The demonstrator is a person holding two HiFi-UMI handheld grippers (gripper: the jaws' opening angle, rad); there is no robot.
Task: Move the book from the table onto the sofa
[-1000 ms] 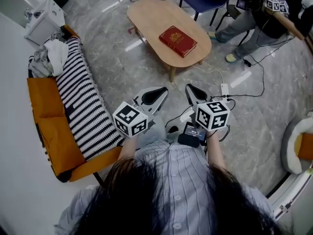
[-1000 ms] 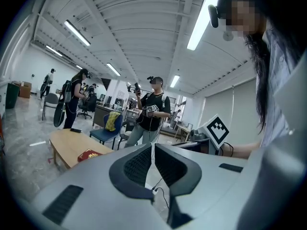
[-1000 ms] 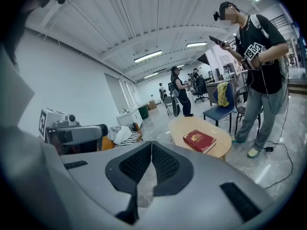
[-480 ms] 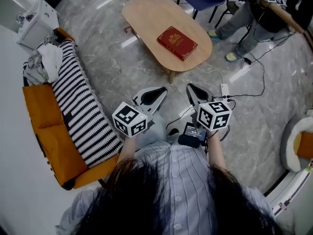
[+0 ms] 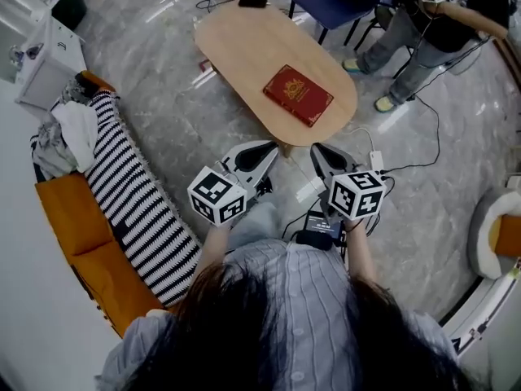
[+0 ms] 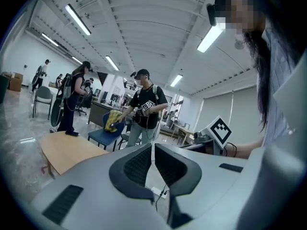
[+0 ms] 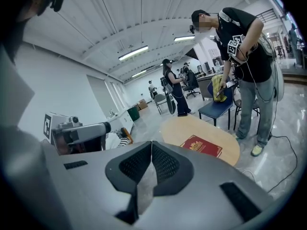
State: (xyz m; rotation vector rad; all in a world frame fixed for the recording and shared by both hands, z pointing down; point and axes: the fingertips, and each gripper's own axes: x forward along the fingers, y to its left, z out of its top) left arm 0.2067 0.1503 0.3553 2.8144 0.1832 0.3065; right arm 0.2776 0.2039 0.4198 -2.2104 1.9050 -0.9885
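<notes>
Marble floor (image 5: 183,129) separated the wooden table (image 5: 244,43), red book (image 5: 298,94) toward its near end, from left gripper (image 5: 262,151) and right gripper (image 5: 322,153), both closed and empty: seemingly the approach, with opening needed next.

Hair (image 5: 244,328): long, dark, falling over both shoulders. Dark headset (image 6: 217,11) worn on the head.

Shirt (image 5: 289,287): pale, with fine vertical stripes and small buttons down the front. Forearms are bare below the sleeves.

Left gripper (image 5: 269,150): broad light-grey moulded shell, narrowing to two black pads (image 6: 139,164) with a fine grid texture. Dark oblong slots (image 6: 62,202) are set into the shell. At its rear is a white cube (image 5: 216,195) with black square markers on each face.

Right gripper (image 5: 317,150): same grey shell, black gridded pads and marker cube. A small black box (image 5: 320,228) with a pale label sits beneath it.
</notes>
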